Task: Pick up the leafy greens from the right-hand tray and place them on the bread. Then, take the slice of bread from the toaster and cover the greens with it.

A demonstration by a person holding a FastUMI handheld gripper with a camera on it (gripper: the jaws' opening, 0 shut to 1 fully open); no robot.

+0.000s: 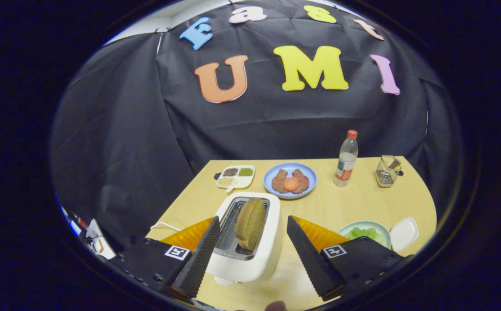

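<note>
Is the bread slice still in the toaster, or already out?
Still in. The bread slice stands upright in the slot of the toaster, its top poking above the rim. The gripper has its jaws open either side of the toaster, gripping nothing.

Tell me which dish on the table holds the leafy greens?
The green bowl just beyond the right finger of the open tongs; the blue plate holds meat, the divided tray grains.

Count taken around the one toaster: one bread slice stands in its slot. Beyond it sit one divided dish, one blue plate and one bottle. To its right: one wire holder, one green bowl and one white container.
</note>
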